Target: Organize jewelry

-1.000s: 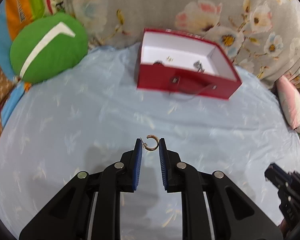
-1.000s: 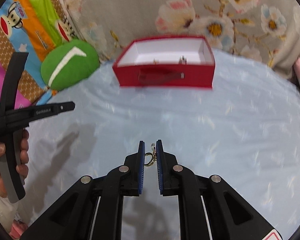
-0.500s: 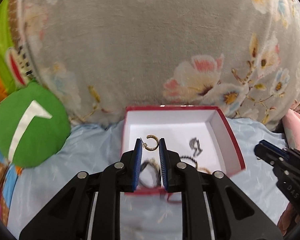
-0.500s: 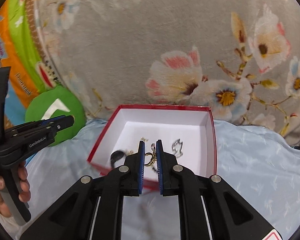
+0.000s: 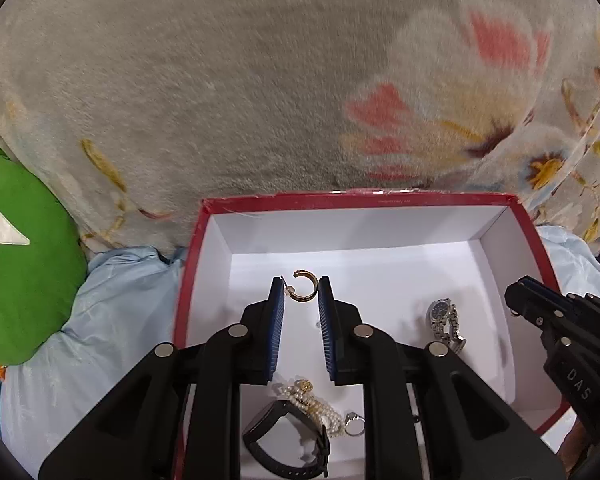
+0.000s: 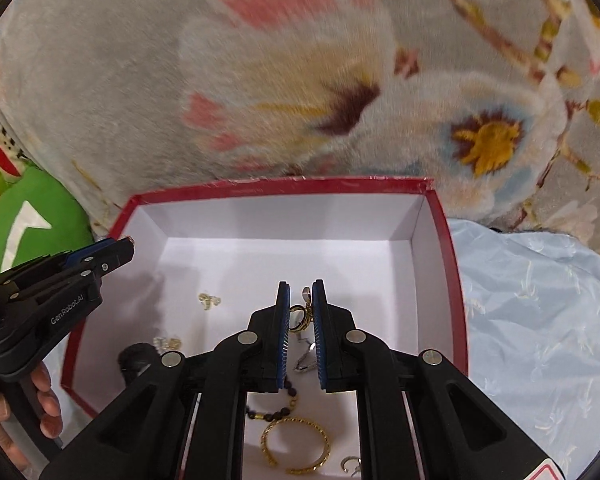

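While clamped, gold hoop earring (image 5: 303,286) — ridged, open-ended

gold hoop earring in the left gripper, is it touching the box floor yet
Apart. In the left wrist view the gold hoop earring hangs pinched between the left gripper pads, above the red box floor.

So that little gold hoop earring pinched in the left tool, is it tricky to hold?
Probably. The gold hoop earring is thin, hard and curved, caught only at the left gripper tips, so it may twist or slip. It looks light and should drop harmlessly into the red box.
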The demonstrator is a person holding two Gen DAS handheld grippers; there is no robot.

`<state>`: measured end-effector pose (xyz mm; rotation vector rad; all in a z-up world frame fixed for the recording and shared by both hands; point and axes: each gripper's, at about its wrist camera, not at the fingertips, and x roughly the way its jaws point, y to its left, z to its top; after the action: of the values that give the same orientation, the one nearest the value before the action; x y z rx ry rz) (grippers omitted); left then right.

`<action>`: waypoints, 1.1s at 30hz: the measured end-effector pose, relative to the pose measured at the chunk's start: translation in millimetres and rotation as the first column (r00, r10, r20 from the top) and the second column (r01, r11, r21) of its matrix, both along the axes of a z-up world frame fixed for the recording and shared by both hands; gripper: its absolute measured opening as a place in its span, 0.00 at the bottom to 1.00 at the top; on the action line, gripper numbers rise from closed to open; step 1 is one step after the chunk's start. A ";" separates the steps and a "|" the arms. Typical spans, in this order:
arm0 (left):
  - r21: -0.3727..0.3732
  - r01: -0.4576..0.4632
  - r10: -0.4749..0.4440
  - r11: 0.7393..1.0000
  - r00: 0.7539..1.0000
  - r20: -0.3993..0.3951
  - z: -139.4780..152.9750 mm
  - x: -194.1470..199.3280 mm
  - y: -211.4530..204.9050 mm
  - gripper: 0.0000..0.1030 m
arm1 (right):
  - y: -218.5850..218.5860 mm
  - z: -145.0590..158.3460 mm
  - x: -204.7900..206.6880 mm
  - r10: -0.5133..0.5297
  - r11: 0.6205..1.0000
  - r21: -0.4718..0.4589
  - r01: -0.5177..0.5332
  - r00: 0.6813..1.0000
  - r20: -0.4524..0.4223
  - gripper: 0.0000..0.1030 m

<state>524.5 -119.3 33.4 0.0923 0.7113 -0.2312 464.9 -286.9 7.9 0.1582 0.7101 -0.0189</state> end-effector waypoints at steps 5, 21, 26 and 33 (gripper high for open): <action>0.018 -0.006 0.006 1.000 1.000 -0.018 -15.0 8.9 -9.3 0.17 | 3.1 -16.3 16.2 0.006 1.000 -0.023 -0.007 0.999 -0.037 0.11; 0.018 -0.034 0.033 0.999 0.999 0.035 -9.5 -2.7 -8.3 0.77 | 1.3 -11.6 13.3 -0.013 0.999 -0.037 0.013 1.000 -0.008 0.39; 0.015 -0.040 0.040 0.999 0.998 0.041 -1.4 -30.6 0.0 0.77 | 6.0 4.2 -13.1 -0.024 0.999 -0.031 0.025 1.000 0.016 0.50; 0.039 -0.094 0.091 0.995 0.994 0.067 19.5 -98.7 19.4 0.77 | 16.7 31.2 -88.5 -0.050 0.999 -0.017 0.051 0.996 0.070 0.67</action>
<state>425.8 -99.9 52.9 0.1063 0.6537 -0.1237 376.4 -270.2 39.0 0.1582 0.6360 -0.0679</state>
